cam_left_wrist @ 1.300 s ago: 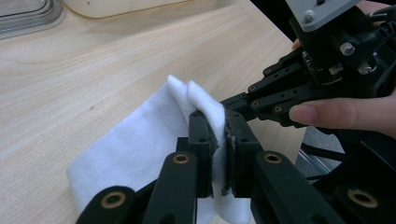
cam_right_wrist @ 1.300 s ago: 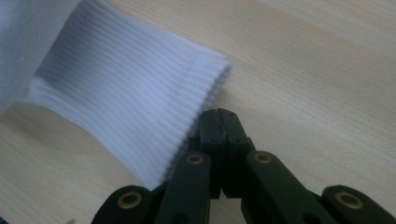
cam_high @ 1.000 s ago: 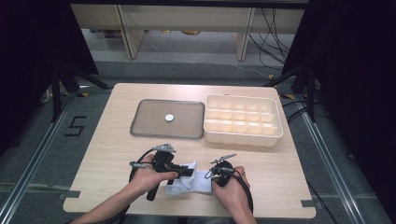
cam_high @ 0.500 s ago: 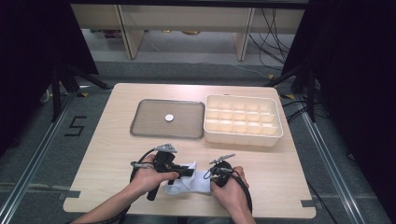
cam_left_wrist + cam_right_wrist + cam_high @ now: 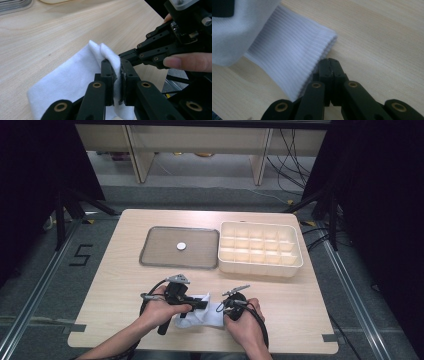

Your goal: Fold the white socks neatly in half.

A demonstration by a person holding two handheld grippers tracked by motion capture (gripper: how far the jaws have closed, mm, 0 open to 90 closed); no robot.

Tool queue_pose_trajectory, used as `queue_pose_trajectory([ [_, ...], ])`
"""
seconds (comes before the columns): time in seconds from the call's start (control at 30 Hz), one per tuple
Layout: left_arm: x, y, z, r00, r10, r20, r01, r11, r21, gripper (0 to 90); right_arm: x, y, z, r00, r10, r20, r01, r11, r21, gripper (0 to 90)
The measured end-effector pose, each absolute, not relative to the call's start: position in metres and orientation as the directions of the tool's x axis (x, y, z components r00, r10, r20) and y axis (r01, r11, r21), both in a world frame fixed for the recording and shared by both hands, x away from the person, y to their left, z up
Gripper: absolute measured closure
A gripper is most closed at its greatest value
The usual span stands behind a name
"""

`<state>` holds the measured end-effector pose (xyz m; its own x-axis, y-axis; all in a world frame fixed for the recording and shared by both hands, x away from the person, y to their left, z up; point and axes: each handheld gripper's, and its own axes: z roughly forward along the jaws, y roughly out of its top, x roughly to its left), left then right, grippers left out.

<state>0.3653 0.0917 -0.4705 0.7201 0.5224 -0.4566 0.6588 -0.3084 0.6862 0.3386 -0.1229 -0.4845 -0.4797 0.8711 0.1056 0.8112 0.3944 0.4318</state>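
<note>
A white sock (image 5: pixel 207 316) lies on the wooden table (image 5: pixel 125 285) near its front edge, between the person's two hands. My left gripper (image 5: pixel 199 304) is shut on a raised fold of the sock (image 5: pixel 75 77). The cloth is pinched between the black jaws of this left gripper (image 5: pixel 117 67). My right gripper (image 5: pixel 223 309) comes in from the right, with its jaw tips against the sock close to that fold. In the right gripper view, the right gripper (image 5: pixel 329 61) has its jaws pressed together beside the ribbed cuff (image 5: pixel 287 55). No cloth shows between them.
A flat grey tray (image 5: pixel 155 257) sits at the table's middle back with a small white round object (image 5: pixel 181 246) on it. To its right stands a cream box (image 5: pixel 260 266) divided into several compartments. Black cables loop around both hands by the front edge.
The sock's raised part by the left gripper has sunk a little and looks flatter. Both hands have kept their places.
</note>
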Motion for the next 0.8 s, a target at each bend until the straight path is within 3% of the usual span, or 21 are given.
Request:
queue_pose_trajectory([
  [0.8, 0.3668, 0.0900, -0.4747, 0.719, 0.525, -0.455, 0.662, -0.319, 0.678, 82.5, 0.3376, -0.1172, -0.4845, -0.500, 0.859, 0.112, 0.802, 0.411, 0.433, 89.6],
])
